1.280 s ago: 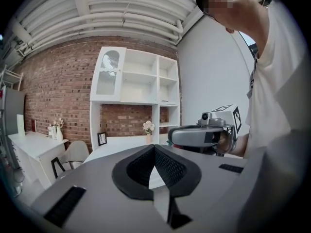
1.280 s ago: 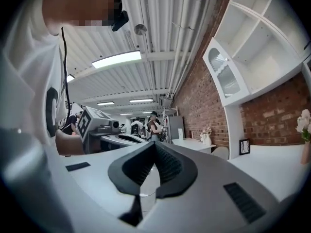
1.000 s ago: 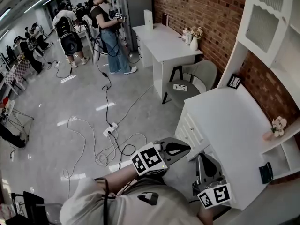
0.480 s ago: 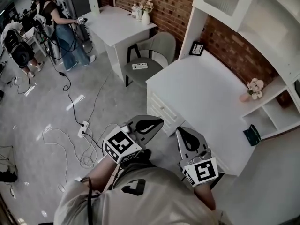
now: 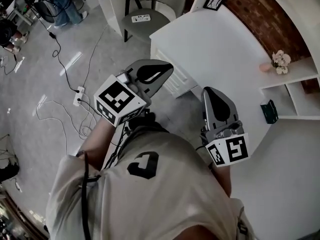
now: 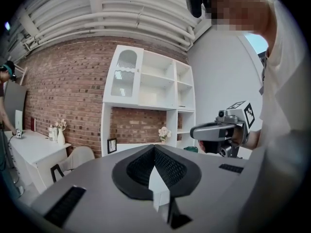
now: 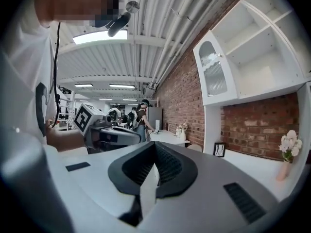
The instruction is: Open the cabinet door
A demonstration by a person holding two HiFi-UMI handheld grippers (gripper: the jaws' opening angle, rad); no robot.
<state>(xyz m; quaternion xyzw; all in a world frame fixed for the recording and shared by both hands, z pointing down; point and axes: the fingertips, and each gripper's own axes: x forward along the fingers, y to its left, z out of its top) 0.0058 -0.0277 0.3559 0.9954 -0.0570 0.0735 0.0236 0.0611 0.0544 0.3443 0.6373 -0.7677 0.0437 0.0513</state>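
Left gripper (image 5: 166, 69) and right gripper (image 5: 210, 92) both pressed together, empty, near the white counter's (image 5: 225, 44) front edge; glazed cabinet door (image 7: 214, 74) seemingly closed.

Cabinet door (image 6: 124, 75): white, arched frosted-glass pane, shut, upright; top-left of shelf unit (image 6: 163, 89), 11 o'clock in left gripper view.

The head view's top edge cuts off the cabinet (image 5: 295, 76) above its shelf (image 5: 301, 105); I can't identify the small dark thing (image 5: 269, 111) there.
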